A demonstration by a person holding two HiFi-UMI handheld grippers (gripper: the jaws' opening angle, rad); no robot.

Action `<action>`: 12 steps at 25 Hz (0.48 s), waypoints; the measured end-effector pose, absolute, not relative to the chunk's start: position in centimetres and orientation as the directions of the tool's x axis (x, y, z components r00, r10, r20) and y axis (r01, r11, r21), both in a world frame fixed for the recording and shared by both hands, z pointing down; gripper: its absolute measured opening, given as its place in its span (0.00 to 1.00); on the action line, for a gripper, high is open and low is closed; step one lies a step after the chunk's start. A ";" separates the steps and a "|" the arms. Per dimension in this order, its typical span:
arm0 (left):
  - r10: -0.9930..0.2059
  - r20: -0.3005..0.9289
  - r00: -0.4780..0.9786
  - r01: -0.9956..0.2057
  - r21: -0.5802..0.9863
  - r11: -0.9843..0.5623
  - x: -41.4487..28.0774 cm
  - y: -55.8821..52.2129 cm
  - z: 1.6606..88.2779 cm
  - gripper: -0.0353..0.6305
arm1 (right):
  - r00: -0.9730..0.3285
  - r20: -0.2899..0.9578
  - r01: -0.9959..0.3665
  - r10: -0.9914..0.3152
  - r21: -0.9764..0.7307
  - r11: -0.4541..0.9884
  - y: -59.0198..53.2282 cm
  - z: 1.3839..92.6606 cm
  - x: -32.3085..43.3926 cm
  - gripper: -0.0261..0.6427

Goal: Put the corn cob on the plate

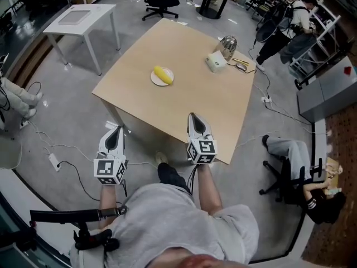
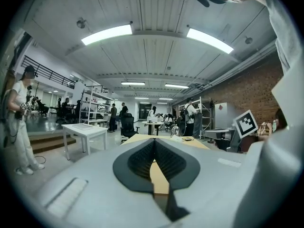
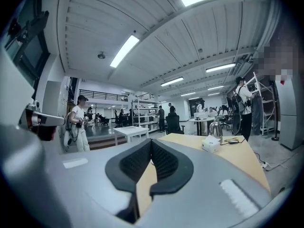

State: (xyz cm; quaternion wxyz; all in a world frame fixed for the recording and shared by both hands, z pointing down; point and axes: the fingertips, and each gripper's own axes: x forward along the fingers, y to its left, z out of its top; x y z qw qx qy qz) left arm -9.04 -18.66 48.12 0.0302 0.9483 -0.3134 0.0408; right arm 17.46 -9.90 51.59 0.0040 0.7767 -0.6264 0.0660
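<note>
Right tool [image 1: 193,116] has its jaws together with nothing between the pads, held over the near edge of the table [image 1: 223,121]. Left tool [image 1: 116,127] likewise has its pads meeting and is empty, off the table's near-left corner above the floor. Corn cob [image 1: 163,73] lies on its side on the small white plate [image 1: 154,80] mid-table, well apart from both tools, so the task looks done. A metal kettle [image 1: 227,44] and a white box [image 1: 216,62] sit at the far right, clear of the plate. The cob is judged light and stiff. It is round and likely to roll along its long side, though the bumpy kernel surface should give fair grip and it is not fragile. If it needs re-seating, the best hold is across the middle of its length, jaws square to its long axis, with a moderate squeeze. The plate is probably light and may slide if nudged.
</note>
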 end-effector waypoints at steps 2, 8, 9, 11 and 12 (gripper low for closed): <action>-0.587 0.094 0.804 -0.592 0.032 -0.805 -9.0 -18.6 48.3 0.08 | 0.211 0.105 -0.972 -0.972 -0.080 -0.220 -9.3 51.7 17.1 0.05; -0.581 0.088 0.809 -0.585 0.029 -0.810 -8.9 -17.6 48.5 0.08 | 0.235 0.099 -0.969 -0.967 -0.060 -0.241 -6.8 51.9 16.1 0.05; -0.579 0.087 0.810 -0.583 0.028 -0.812 -8.8 -17.4 48.4 0.08 | 0.238 0.097 -0.968 -0.966 -0.063 -0.245 -6.3 51.9 16.0 0.05; -0.578 0.086 0.812 -0.581 0.028 -0.813 -8.8 -17.1 48.4 0.08 | 0.240 0.091 -0.966 -0.966 -0.071 -0.247 -5.4 51.8 15.6 0.05; -0.578 0.085 0.812 -0.582 0.028 -0.813 -8.8 -17.0 48.4 0.08 | 0.239 0.089 -0.967 -0.967 -0.073 -0.246 -5.0 51.8 15.4 0.05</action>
